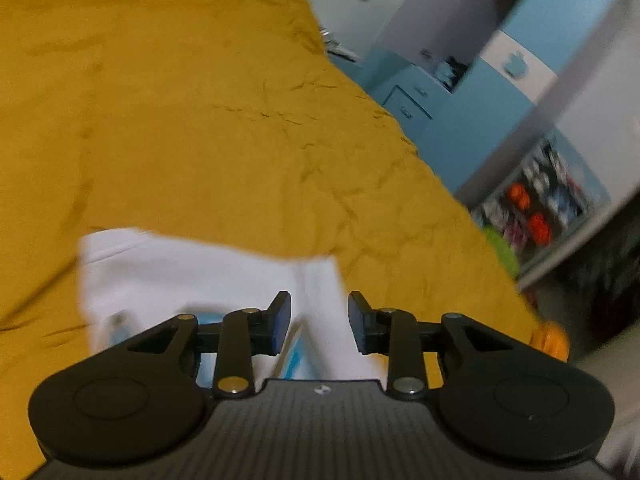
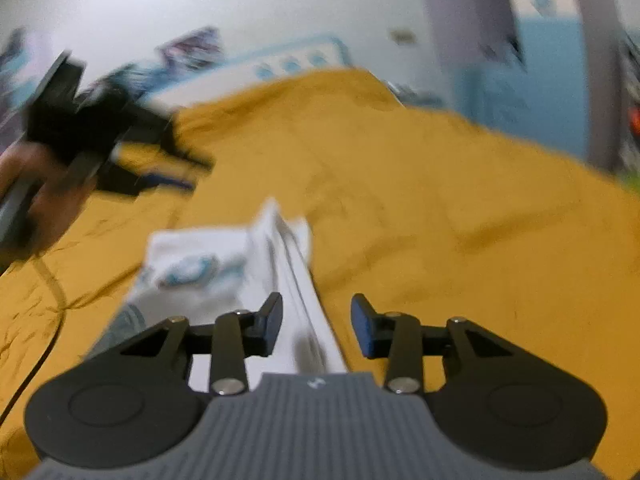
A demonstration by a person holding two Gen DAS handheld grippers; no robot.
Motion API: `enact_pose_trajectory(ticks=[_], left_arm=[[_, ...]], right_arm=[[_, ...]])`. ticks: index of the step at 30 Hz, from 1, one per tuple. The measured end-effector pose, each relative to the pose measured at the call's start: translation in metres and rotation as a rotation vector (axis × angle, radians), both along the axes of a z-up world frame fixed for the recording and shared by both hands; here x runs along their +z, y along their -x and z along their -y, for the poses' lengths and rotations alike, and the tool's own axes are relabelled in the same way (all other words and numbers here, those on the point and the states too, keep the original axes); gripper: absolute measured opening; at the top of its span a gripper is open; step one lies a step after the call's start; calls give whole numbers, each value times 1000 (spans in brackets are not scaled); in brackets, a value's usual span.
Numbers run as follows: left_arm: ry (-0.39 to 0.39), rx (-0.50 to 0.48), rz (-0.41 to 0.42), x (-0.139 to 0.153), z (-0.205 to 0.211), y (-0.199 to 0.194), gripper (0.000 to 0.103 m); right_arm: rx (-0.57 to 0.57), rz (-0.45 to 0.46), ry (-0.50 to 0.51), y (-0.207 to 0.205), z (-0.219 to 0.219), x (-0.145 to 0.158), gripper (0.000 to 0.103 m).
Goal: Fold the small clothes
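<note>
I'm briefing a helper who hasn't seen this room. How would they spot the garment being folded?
Find the bed covered by a wrinkled mustard-yellow sheet. Near its close edge, under both open grippers, lies a small white garment, partly folded, with a light blue print on its front. It is the only white thing on the yellow sheet.

no readable text, labels or numbers

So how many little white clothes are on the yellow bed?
1. One white garment with a blue print lies on the yellow bedcover, just ahead of both open grippers. More could be hidden under it or outside the pictures.
</note>
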State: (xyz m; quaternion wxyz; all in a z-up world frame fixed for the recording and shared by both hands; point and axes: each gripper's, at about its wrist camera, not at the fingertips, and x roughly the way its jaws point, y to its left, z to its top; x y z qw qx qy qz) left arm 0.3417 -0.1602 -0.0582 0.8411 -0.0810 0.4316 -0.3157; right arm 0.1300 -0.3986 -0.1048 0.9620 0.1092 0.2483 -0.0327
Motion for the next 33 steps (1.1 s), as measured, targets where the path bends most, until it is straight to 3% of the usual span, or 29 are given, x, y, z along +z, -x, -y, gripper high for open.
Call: enact_pose_trajectory(ticks=[2,5,10,15,17,19,22,25,28,29,31,33], left_arm=[[-70,-6,57,-3,-32,46,45],[-159,-13,73,-18,-60,107,48],[-251,9,98,-43,-71,169,48],[-282,13,171,-50,-68,198,50],[-316,-39,198,-53,-61,206,53],[-358,-56,216,-56,-52,209,53],[-341,-45,214,-60,-48,205,53],[-359,7,201,-64,-45,197,46],[-326,49,156,-69,-50,188,31],[-303,54,135,-71,-53,186,25],[-303,49,133,-72,-53,187,25],[-320,38,156,-72,-52,192,25]], right_arm=[[112,27,-12,-27,7,7,43],[226,15,-9,-81,13,6,43],[250,-124,-34,-169,17,-17,43],[260,-236,-37,-206,13,-44,39],[265,-254,-28,-210,11,-53,10],[265,-247,-18,-212,9,-52,7],[230,-231,18,-212,12,-43,5],[207,-285,-33,-219,23,-52,5],[199,-320,-69,-219,30,-70,8],[189,-301,-84,-214,34,-69,16],[167,-264,-122,-197,42,-54,38],[210,-207,-191,-167,53,-35,36]])
